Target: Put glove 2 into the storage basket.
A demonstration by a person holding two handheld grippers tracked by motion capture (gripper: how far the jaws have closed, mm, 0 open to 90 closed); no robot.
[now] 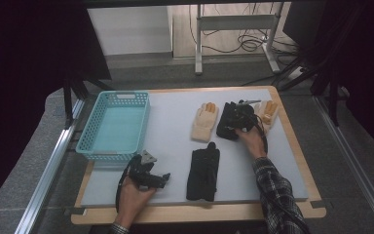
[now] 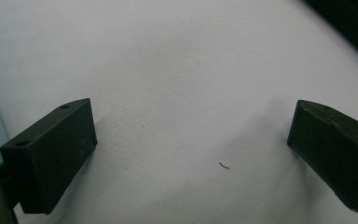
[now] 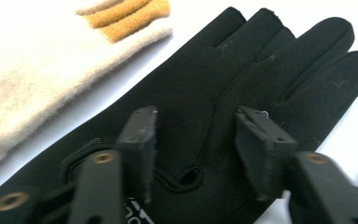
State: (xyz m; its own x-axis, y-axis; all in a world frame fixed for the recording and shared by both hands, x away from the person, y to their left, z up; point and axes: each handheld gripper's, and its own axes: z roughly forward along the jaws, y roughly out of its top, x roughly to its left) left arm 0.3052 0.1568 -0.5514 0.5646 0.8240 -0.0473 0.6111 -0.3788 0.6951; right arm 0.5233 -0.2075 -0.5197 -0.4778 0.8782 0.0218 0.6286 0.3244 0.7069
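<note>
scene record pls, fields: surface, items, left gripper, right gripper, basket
surface: grey mat on a wooden table
items: two black gloves, one far and one near; two beige gloves, one at centre and one at far right
left hand-held gripper: open over bare mat, nothing between the jaws
right hand-held gripper: over the far black glove, jaws apart on either side of its palm, no grip visible
basket: turquoise, far left, nothing inside
</note>
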